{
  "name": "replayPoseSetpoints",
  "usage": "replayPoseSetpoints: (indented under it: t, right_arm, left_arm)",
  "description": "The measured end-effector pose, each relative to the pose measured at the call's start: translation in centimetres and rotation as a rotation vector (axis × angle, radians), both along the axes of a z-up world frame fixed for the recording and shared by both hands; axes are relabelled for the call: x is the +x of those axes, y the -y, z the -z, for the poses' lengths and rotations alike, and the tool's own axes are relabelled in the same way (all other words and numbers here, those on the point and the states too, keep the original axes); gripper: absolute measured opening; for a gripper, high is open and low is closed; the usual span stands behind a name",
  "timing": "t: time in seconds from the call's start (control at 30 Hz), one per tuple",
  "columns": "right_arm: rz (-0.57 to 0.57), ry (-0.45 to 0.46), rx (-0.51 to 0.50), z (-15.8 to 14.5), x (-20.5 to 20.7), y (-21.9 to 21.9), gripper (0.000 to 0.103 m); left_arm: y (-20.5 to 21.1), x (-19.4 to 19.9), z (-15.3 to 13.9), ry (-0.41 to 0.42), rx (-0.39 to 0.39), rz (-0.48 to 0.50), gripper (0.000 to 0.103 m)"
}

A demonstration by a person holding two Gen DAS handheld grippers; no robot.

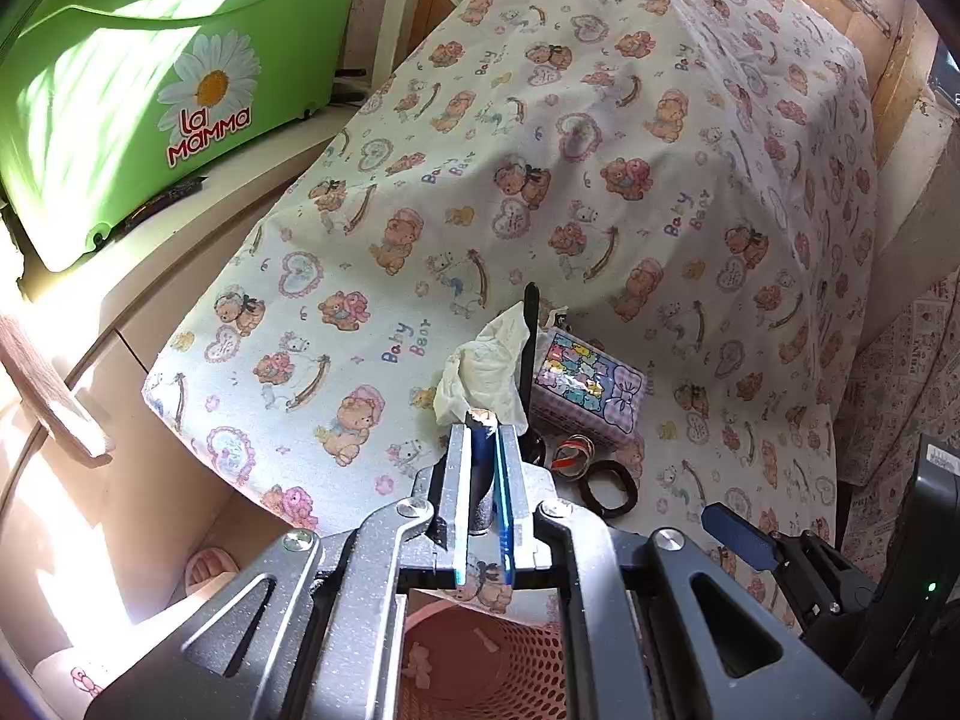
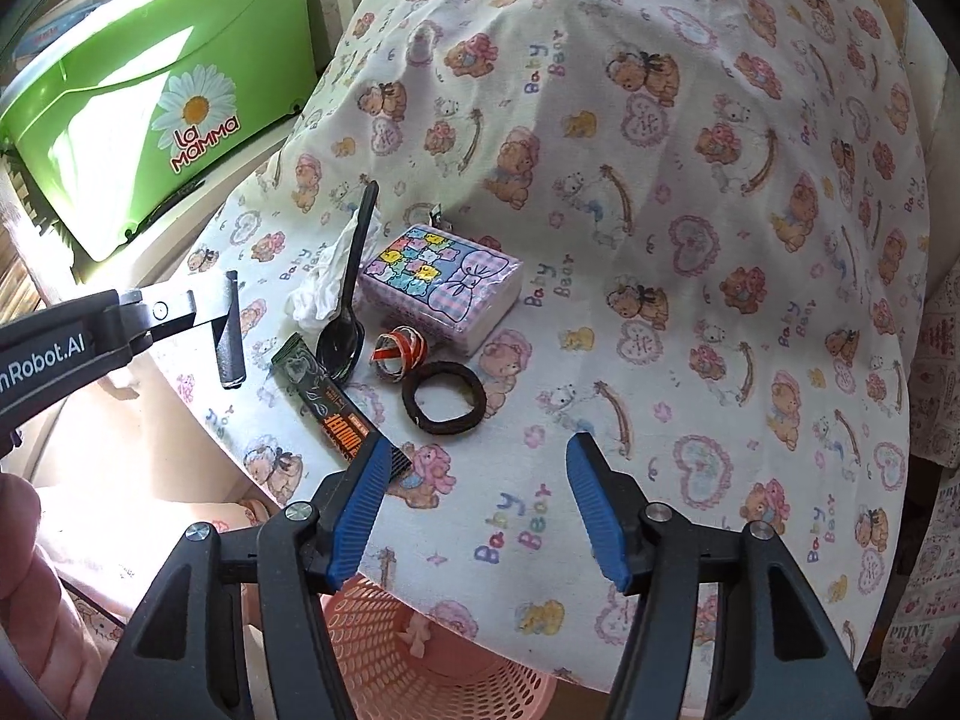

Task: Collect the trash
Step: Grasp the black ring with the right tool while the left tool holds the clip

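Right gripper (image 2: 478, 447) spread wide, empty, hovering over the cloth-covered counter (image 2: 660, 360). Left gripper (image 1: 483, 429) with fingers drawn nearly together. A dark strip shows in the slit, but cannot tell whether it is pinched there or merely seen through.

Wrapper (image 2: 327, 399) flat on the cloth near the counter's edge, long axis running from far-left to near-right. Near end tucked just under the right gripper's left finger; far end close to the left fingers. Probably nearest to the right gripper, needing a shift leftward to straddle it across the narrow side.

Counted:
- one wrapper
- one crumpled tissue (image 2: 321, 294)
- one black spoon (image 2: 351, 300)
- one tissue pack (image 2: 438, 288)
- one ring coil (image 2: 399, 351)
- one hair tie (image 2: 444, 399)
- one pink basket (image 2: 384, 630) below the edge, a few scraps inside
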State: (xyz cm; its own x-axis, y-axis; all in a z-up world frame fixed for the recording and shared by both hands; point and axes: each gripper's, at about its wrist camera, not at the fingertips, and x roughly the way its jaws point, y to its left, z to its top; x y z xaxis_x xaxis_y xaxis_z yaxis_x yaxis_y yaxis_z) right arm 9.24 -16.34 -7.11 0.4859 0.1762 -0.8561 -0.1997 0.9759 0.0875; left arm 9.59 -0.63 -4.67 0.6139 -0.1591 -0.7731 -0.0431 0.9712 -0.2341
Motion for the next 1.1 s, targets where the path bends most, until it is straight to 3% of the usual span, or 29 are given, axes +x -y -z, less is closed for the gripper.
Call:
replayPoseSetpoints:
  t: [0.4, 0.5, 0.6, 0.63, 0.73, 1.1]
  right_arm:
    - [-0.019, -0.001, -0.046, 2.2, 2.1, -3.2, 0.063]
    - [-0.003, -0.001, -0.049, 2.3, 2.3, -3.2, 0.046]
    - [0.034, -0.008, -0.009, 2.4, 2.6, -2.3, 0.022]
    - [0.042, -0.018, 0.012, 2.4, 2.7, -1.9, 0.009]
    - [0.08, -0.027, 0.084, 2.0, 2.5, -0.4, 0.005]
    - [0.179, -0.01, 0.296, -0.8, 1.3, 5.7, 0.005]
  left_arm:
    - [-1.8, -0.8, 0.2, -0.007, -0.024, -0.052, 0.007]
    - [-2.2, -0.9, 0.1, -0.003, -0.025, -0.053, 0.008]
    - [-2.4, -1.1, 0.1, -0.005, -0.025, -0.053, 0.008]
    - [-2.4, -1.1, 0.1, -0.005, -0.026, -0.052, 0.008]
    - [-2.4, -1.3, -0.1, 0.003, -0.024, -0.047, 0.008]
    - [-1.9, -1.8, -0.4, 0.018, -0.017, -0.015, 0.008]
